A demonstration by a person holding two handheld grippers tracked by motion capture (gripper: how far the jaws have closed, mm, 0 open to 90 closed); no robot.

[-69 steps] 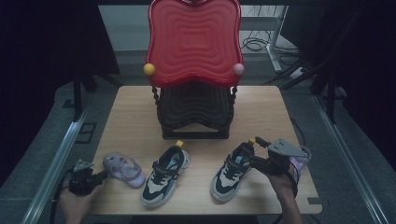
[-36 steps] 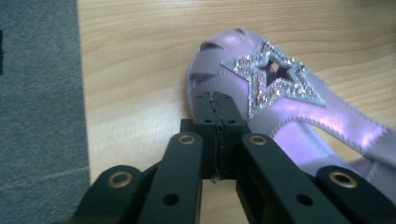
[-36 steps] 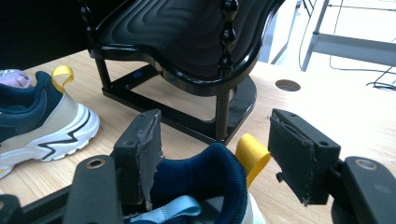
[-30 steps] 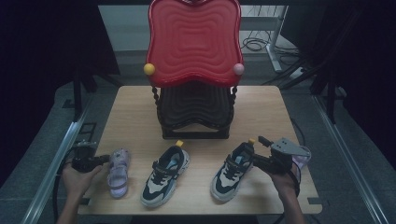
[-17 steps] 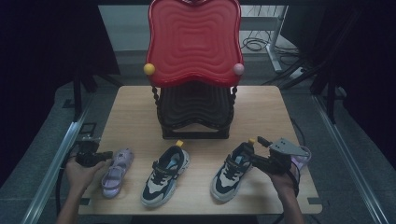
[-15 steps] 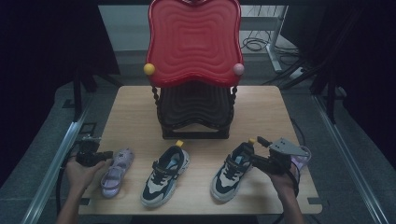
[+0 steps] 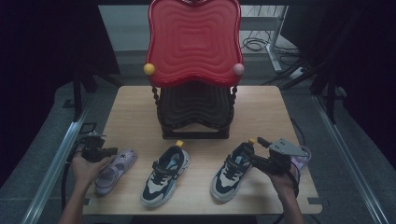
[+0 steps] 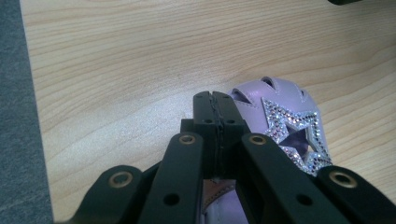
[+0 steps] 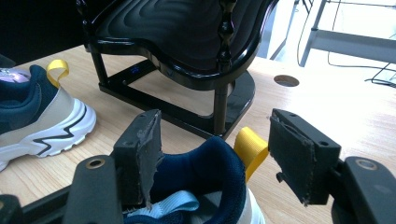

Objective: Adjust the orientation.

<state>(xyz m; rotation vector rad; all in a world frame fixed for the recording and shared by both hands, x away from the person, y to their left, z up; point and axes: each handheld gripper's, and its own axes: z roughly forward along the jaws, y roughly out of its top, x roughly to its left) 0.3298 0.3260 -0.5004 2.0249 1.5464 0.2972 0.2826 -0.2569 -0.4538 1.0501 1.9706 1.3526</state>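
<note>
The lilac star-studded sandal (image 8: 285, 126) is lying just right of the closed jaws on the pale wooden tabletop (image 8: 116, 70). The navy-and-white sneaker's heel (image 9: 205, 172) is sitting between the right jaws, the black curved stand (image 9: 187, 56) standing beyond.

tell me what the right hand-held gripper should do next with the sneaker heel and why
Probably close the right hand-held gripper. Its jaws stand open astride the heel of the navy and white sneaker with the yellow pull tab, one pad against the collar, the other clear of the tab, so nothing is gripped yet. The left hand-held gripper is shut beside the lilac star sandal.
</note>
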